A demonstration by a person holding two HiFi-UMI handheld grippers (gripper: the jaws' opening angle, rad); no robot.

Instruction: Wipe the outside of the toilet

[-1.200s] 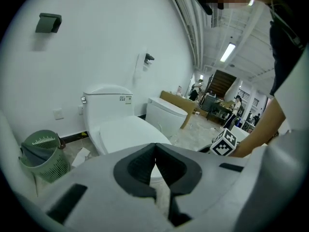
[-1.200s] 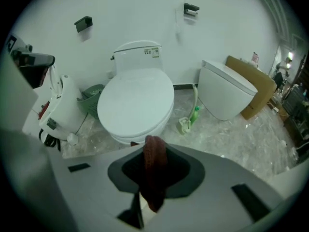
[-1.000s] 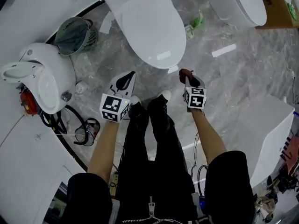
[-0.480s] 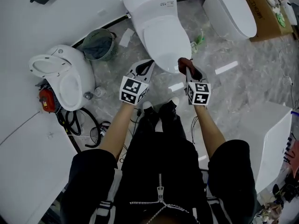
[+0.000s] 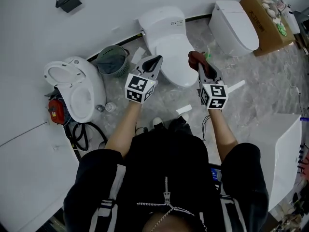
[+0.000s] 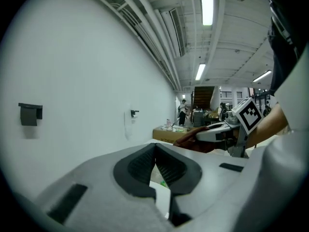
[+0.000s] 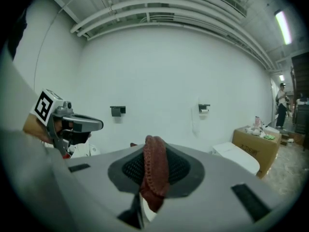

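Forearms (image 5: 123, 127) stretch forward side by side, bare, with both grippers aimed level at the white wall (image 5: 111, 8). Left gripper (image 5: 155, 61) hangs over the left edge of the middle toilet (image 5: 170, 42), its jaws pressed together with nothing between them. Right gripper (image 5: 199, 64) hangs over that toilet's right edge, jaws pinching a reddish-brown cloth (image 5: 194, 57) that bulges past their tips. Whether either touches the toilet cannot be told. Three toilets stand on the marble floor (image 5: 260, 71): an open toilet (image 5: 72, 88) at left, the middle toilet against the wall, a third toilet (image 5: 234, 25) at right. One bin (image 5: 112, 59) sits between the first two. One cardboard box (image 5: 265, 18) lies beside the third.
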